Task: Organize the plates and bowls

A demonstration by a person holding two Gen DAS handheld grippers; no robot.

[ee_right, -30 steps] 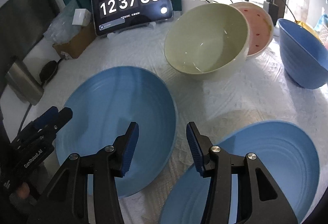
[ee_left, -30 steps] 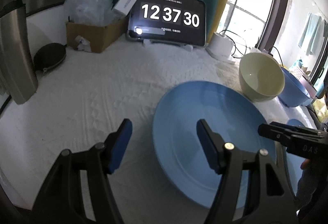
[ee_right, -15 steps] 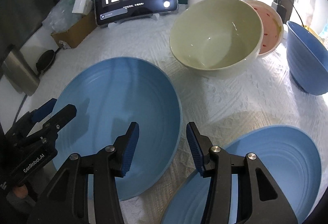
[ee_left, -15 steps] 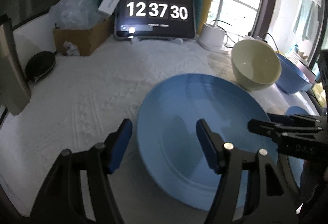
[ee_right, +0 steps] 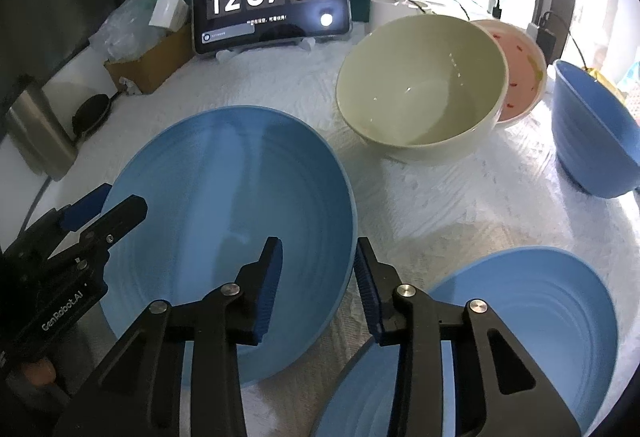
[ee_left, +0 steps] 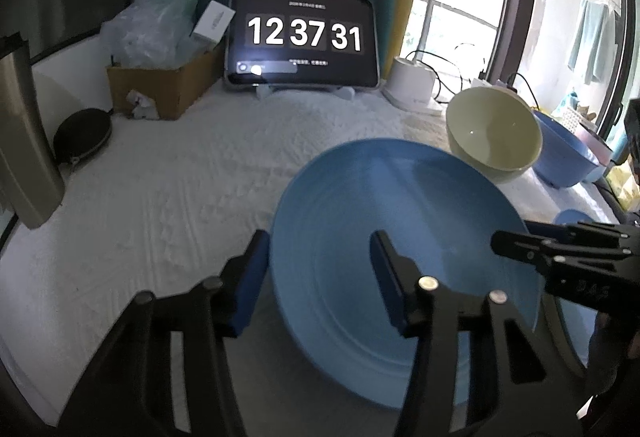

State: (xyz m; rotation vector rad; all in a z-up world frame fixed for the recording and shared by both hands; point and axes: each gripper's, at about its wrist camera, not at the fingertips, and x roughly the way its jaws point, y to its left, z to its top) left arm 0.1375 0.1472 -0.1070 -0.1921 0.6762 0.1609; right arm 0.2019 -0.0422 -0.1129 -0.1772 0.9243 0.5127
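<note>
Blue pads on black fingers, both claws: the left gripper has just been closing and its jaws now straddle the left rim of the big blue plate, left pad outside the edge, right pad over the inner face; a gap shows on each side, so no grip yet. The right gripper has likewise been closing, jaws roughly a third apart, straddling the plate's right rim; pads look just clear of the edge, nothing clamped. Plate sits on the white textured cloth, slightly near and left of centre, rim raised all round. A second blue plate lies near right, just beside the first. Farther right stand the cream bowl, a pink bowl tucked behind it and touching, and a blue bowl at far right. Clock tablet and cardboard box at the far edge, not relevant. Judgement: plate looks rigid, smooth, matte, likely plastic or melamine, so light and not very fragile but slippery at a thin rim. Best hold: opposite rim edges, one claw each side, pads biting the upturned lip squarely. Risk: plate tilting or sliding out if one side closes first.
</note>
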